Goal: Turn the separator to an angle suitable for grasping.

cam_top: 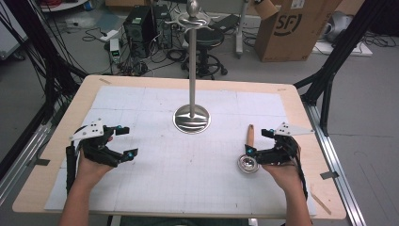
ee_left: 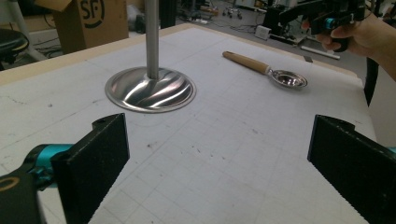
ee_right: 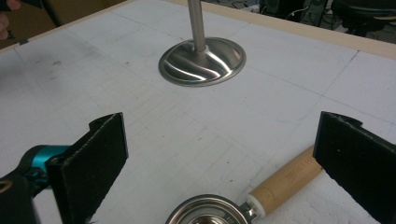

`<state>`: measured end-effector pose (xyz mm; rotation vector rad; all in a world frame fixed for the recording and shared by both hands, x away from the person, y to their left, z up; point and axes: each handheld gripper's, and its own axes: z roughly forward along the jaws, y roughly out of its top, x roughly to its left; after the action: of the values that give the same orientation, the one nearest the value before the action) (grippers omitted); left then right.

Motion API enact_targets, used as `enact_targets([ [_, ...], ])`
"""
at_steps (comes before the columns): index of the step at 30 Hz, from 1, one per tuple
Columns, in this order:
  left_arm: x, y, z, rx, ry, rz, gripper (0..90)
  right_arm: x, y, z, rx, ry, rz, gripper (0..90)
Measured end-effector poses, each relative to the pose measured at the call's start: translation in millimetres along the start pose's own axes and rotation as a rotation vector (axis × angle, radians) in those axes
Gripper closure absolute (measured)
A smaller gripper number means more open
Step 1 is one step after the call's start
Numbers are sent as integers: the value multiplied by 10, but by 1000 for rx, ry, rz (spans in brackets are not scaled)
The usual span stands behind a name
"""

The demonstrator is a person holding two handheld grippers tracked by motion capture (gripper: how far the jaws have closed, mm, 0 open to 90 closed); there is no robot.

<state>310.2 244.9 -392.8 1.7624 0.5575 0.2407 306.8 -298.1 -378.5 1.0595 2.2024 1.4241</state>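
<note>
High view: both tongs rest low on the table (cam_top: 56, 155), jaws wide, holding nothing.
The left tongs (cam_top: 126, 141) lie at the left, well apart from the spoon (cam_top: 248, 160); the right tongs (cam_top: 258, 141) straddle its wooden handle. The right gripper view adds print on that handle, near its bowl (ee_right: 210, 212). Farther off stands the stand (cam_top: 192, 115), its hooked top seen from the high view.

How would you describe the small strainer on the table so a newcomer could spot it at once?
Start at the tall metal stand in the middle of the white mat. Look toward the person's right hand-held gripper; the strainer lies flat on the mat beside it. It is the only loose utensil there: a shiny round bowl with a pale wooden handle.
</note>
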Motion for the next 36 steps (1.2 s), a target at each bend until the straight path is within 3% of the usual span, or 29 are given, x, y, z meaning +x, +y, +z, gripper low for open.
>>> enact_targets([
  [7, -10, -2, 16, 5, 1, 1, 61, 2, -5, 3, 16, -21, -2, 21],
  [10, -37, 3, 19, 6, -9, 12, 61, 35, -1, 0, 22, -44, -25, 26],
  [17, -28, 6, -11, 9, 1, 14, 61, 18, 5, 18, 30, -61, -16, 63],
  [18, -28, 5, -13, 9, 5, 14, 61, 13, 5, 26, 33, -66, -17, 77],
  [19, -29, 2, -13, 11, 9, 13, 61, 7, 3, 30, 44, -64, -19, 175],
  [23, -31, -5, 3, 25, 23, 17, 61, 6, -3, 42, 50, -81, -24, 185],
  [30, -27, -1, -4, 17, 20, 14, 60, -13, -33, 56, 63, -95, -11, 315],
  [36, -28, 7, -27, 4, 15, 12, 61, -35, -59, 67, 84, -150, -7, 419],
])
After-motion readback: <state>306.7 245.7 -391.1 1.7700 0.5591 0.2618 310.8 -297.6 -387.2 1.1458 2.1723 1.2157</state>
